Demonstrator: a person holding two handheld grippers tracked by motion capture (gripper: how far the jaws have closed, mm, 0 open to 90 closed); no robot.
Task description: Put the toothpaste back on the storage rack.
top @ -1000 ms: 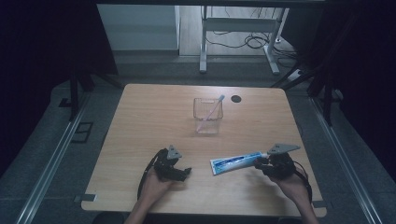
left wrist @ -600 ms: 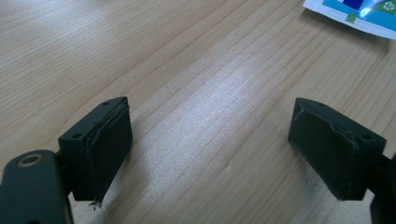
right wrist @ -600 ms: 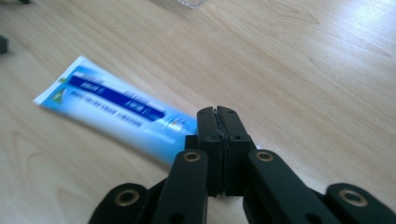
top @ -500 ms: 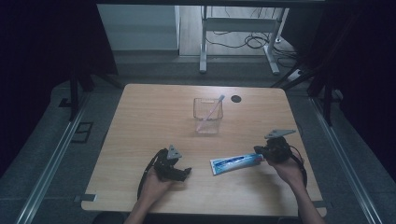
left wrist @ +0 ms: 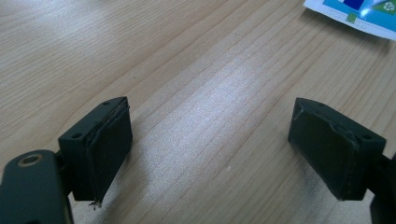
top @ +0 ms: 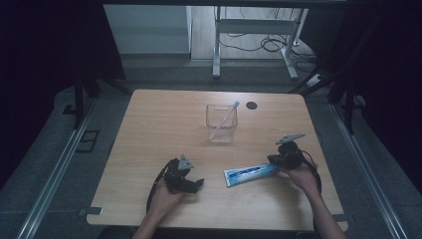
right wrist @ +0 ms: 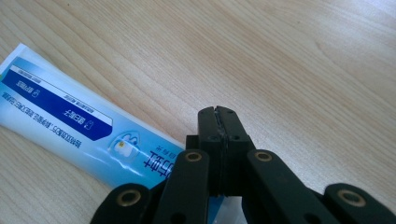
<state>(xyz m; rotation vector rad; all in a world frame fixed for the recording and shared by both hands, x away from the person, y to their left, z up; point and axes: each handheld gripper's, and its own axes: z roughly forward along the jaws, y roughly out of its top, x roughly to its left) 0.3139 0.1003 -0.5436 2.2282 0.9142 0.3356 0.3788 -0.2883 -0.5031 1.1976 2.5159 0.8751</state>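
Observation:
A blue and white toothpaste tube (top: 250,174) lies flat on the wooden table (top: 164,124), right of centre near the front. My right gripper (top: 274,161) sits at the tube's right end. In the right gripper view its jaws are pressed together, shut (right wrist: 218,113), just above the tube (right wrist: 70,119), which runs under them; nothing shows between the pads. My left gripper (top: 195,183) rests low on the table at the front left, open, with bare wood between its fingers (left wrist: 210,149). A corner of the tube (left wrist: 359,14) shows beyond them.
A clear plastic cup (top: 221,130) stands mid-table with a pink and blue toothbrush (top: 225,119) leaning in it. A small black disc (top: 252,105) lies behind it. Beyond the far edge are table legs and cables on the floor.
My right hand has moved away from the front edge toward the tube's right end, and its jaws have closed. The tube and my left gripper have stayed put.

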